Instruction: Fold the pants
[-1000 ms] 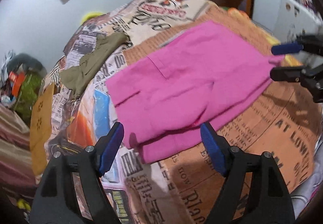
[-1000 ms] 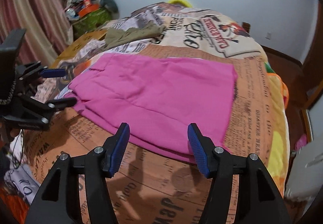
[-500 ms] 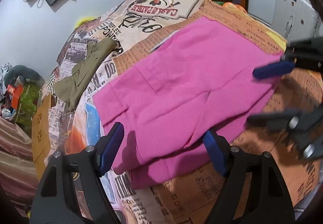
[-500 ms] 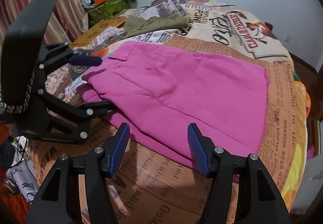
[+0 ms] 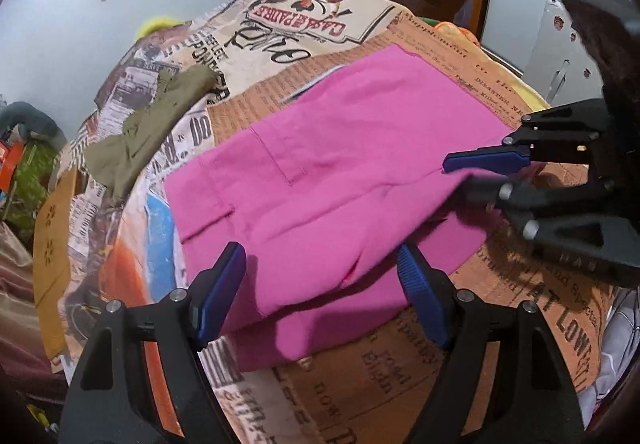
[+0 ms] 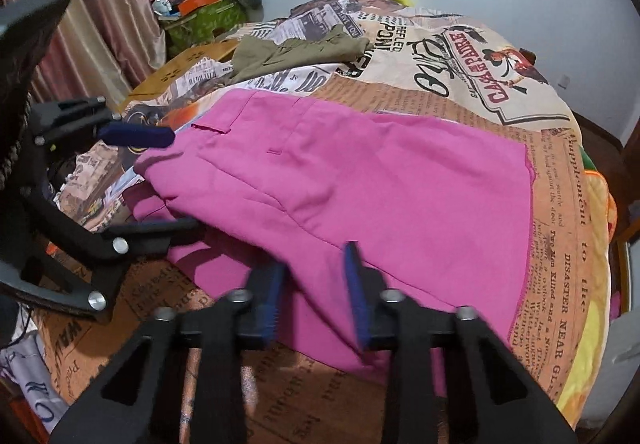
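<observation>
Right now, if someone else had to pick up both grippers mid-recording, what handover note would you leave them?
Left gripper: open, hovering over the near edge of the pink pants, nothing gripped.
Right gripper: jaws have just been closing on the near edge further along. Cloth sits between them, a gap shows, and no firm pinch is visible through the blur.
Pants: spread flat on the printed bedspread, with a second layer showing at the near edge. An olive garment lies farther back, untouched.
Done: pants laid out, grippers placed.
Left: grip both points, then fold.
</observation>
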Demonstrator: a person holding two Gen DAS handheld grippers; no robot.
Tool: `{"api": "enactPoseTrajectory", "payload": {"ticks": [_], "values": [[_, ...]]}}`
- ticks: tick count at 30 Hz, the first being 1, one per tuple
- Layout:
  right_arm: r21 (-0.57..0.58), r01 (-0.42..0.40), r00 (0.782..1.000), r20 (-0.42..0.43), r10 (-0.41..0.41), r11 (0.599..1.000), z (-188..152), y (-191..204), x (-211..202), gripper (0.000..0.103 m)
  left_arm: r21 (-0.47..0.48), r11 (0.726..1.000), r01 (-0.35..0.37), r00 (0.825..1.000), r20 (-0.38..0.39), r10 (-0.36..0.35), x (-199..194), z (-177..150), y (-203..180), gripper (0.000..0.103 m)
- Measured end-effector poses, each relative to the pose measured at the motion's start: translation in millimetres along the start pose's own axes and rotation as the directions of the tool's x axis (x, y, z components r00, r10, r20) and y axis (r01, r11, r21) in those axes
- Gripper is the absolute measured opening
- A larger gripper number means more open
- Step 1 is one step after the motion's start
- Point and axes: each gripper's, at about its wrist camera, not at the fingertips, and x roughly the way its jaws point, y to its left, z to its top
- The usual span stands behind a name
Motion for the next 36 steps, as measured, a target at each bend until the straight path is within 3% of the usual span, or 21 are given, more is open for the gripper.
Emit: {"api": "enactPoseTrajectory", "payload": {"ticks": [2,4,9,14,23,36], "values": [[-0.012,0.002,1.000,0.018,-0.002,1.000,0,1,-3,0.010,-0.007,1.000,-0.004,1.000,-0.002,0.004,3,-1,-2,0.071],[-0.022,0.005,0.999,0.039,-0.004,1.000,0,3,-6,0.008,0.011,0.999,-0.035,0.999,0.014,0.035,2,-2,-6,0.046],[-0.029,0.008,0.998,0.062,-0.007,1.000,1,2,-13,0.007,0.014,1.000,-0.026,0.998,0.050,0.026,-9,0,-6,0.020],[-0.040,0.014,0.997,0.072,-0.011,0.999,0,3,-21,0.007,0.020,1.000,0.013,0.997,0.070,-0.014,-19,0,-8,0.018],[-0.076,0.078,0.997,0.027,-0.076,0.994,-19,-1,-18,0.007,0.007,0.998,0.061,0.998,0.005,-0.061,-5,-17,-13,0.018],[0.033,0.198,0.980,-0.032,-0.197,0.980,-55,-50,-31,0.007,-0.031,0.995,0.096,0.995,-0.005,-0.096,1,-26,-9,0.018]]}}
